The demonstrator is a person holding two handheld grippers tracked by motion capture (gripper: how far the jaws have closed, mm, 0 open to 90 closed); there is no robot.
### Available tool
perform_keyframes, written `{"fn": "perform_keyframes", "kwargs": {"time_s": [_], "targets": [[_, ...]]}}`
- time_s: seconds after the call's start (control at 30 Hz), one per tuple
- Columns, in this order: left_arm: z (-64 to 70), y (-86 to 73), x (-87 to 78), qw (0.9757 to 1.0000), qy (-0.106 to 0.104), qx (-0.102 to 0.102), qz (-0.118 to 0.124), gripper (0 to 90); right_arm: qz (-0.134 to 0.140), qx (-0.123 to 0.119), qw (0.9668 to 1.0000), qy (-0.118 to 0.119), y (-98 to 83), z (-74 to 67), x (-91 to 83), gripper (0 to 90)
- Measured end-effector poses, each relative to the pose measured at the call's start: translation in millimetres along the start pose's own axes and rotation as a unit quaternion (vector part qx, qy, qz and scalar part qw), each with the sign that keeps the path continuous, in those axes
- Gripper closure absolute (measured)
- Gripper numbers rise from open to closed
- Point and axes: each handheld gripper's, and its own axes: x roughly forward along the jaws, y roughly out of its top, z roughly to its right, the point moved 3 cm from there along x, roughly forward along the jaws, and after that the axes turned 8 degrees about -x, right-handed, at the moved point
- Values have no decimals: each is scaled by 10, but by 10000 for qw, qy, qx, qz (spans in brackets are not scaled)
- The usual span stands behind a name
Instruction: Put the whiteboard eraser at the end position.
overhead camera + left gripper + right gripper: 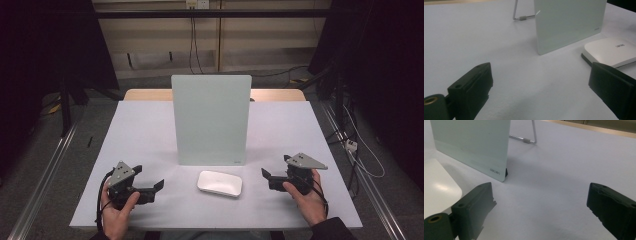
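In the high view the left gripper point(148, 182) sits at the lower left of the frame, held in a hand point(118, 212) just above the white worktop point(145, 130); its jaws are released, spread wide with nothing between them; the right gripper point(272, 175) sits at the lower right in the other hand point(310, 200), jaws likewise released and bare. Between the two, low in the centre of the frame, lies a white rounded pad point(220, 183), flat on the worktop and apart from both grippers; just behind it, at mid-frame, a pale green glass board point(211, 120) stands upright on a thin metal stand point(520, 15). In the left gripper view the pad point(611, 51) lies at the right edge, above the right-hand jaw; in the right gripper view the pad point(436, 187) lies at the left edge, the board point(471, 145) at the upper left.
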Motion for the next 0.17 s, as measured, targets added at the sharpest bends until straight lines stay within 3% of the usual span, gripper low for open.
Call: {"fn": "perform_keyframes", "kwargs": {"time_s": [0.17], "targets": [[-14, 1, 0, 10000, 17, -16, -1, 52, 97, 32, 9999, -37, 21, 12, -13, 68]]}}
